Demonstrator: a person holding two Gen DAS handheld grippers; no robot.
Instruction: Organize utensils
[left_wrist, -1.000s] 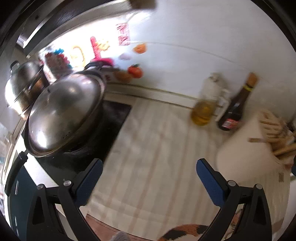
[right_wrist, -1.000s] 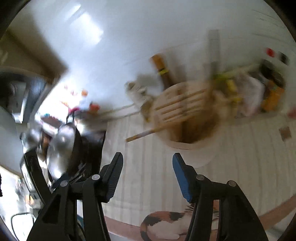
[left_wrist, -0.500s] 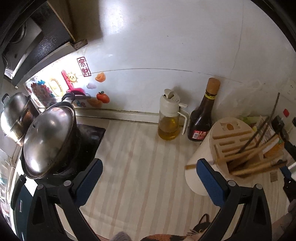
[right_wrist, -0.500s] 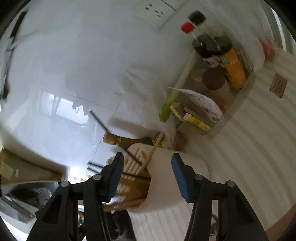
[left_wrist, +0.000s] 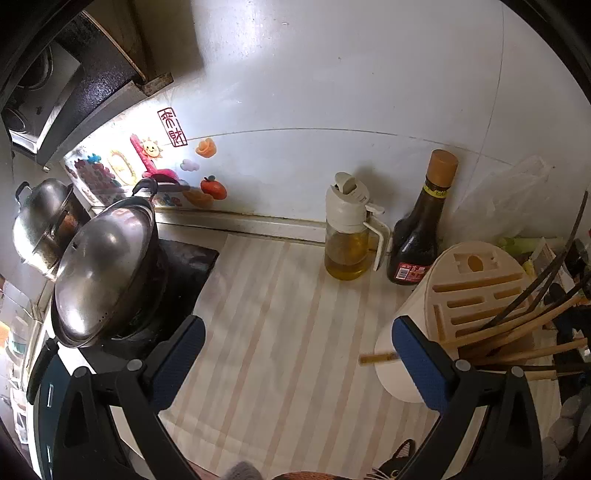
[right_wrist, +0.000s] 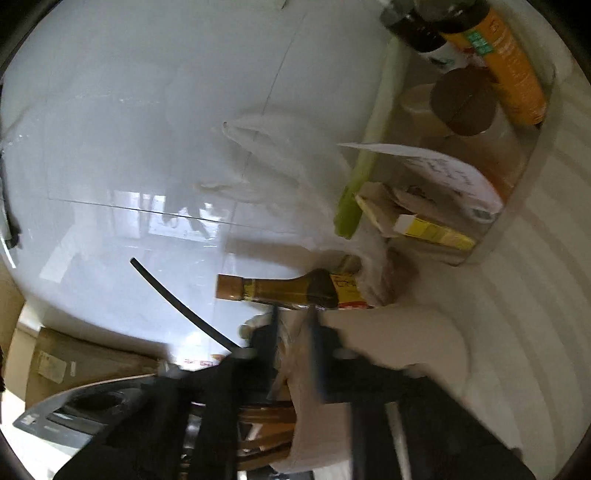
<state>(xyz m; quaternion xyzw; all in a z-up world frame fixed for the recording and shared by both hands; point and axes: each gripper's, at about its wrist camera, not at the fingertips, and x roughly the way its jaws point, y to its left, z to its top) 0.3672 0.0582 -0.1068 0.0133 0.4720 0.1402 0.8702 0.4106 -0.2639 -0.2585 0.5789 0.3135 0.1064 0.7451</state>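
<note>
Chopsticks (left_wrist: 517, 328) light, stiff, slick; grip mid-shaft. Right tool (right_wrist: 291, 354) just closing at holder (left_wrist: 476, 291), catch unclear; left tool (left_wrist: 295, 354) open, empty.

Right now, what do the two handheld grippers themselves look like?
The left gripper has two black plastic fingers shaped as open triangular frames, each with a round silver bolt and a textured blue pad at the tip. The right gripper is blurred, but shows the same black frame, silver bolts and a blue pad edge. No cables or sleeves show.
</note>
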